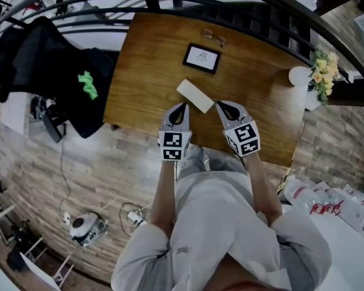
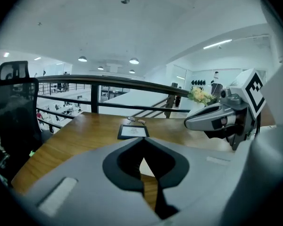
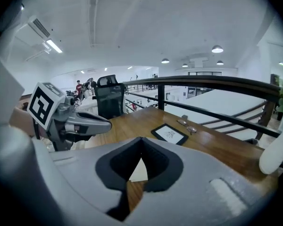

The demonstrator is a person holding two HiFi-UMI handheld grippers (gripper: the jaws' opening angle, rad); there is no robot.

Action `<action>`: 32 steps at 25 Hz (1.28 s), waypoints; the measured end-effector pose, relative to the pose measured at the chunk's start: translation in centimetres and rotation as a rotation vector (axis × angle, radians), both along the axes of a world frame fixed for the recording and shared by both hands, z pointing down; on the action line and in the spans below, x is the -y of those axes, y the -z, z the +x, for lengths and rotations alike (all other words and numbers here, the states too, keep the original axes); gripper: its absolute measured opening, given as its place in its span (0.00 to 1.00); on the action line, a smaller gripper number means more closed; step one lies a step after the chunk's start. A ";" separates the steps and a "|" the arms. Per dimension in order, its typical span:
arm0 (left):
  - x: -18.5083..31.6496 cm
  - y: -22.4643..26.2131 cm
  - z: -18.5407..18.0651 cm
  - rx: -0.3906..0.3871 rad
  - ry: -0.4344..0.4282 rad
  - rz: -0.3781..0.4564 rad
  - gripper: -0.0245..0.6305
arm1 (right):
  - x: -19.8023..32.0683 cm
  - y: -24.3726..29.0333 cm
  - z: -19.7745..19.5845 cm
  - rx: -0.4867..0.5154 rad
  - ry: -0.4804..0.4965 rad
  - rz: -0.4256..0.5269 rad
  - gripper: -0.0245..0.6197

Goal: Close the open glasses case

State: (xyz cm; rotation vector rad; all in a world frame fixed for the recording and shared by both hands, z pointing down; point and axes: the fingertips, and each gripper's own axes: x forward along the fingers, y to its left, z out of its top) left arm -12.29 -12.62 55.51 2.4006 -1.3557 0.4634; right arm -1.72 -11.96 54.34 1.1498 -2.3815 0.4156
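Left tongs (image 1: 182, 107) and right tongs (image 1: 221, 105), clenched and empty, flank the case (image 1: 195, 96) on the tabletop (image 1: 145, 71). Lid angle unclear, probably low: press it with 1 tip, brace with the other.

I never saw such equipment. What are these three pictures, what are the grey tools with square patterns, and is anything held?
A person holds a two-jaw tool in each hand: the left gripper and the right gripper. The head view looks down from the person's head; the other two come from cameras on the grippers. On the wooden table lie a white glasses case, a dark frame and spectacles. Both pairs of jaws are together, holding nothing.
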 end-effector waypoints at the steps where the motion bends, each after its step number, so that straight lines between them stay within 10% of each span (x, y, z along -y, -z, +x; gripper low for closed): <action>1: -0.1 1.0 -0.1 -0.006 0.000 0.019 0.07 | -0.2 1.0 0.1 0.008 -0.005 0.021 0.04; 14: -2.4 12.3 -1.4 -0.006 0.002 0.230 0.07 | -2.2 12.3 0.1 0.063 0.000 0.248 0.04; 32: -5.6 18.2 3.3 0.076 0.062 0.318 0.07 | -4.6 16.8 4.5 0.163 0.092 0.312 0.04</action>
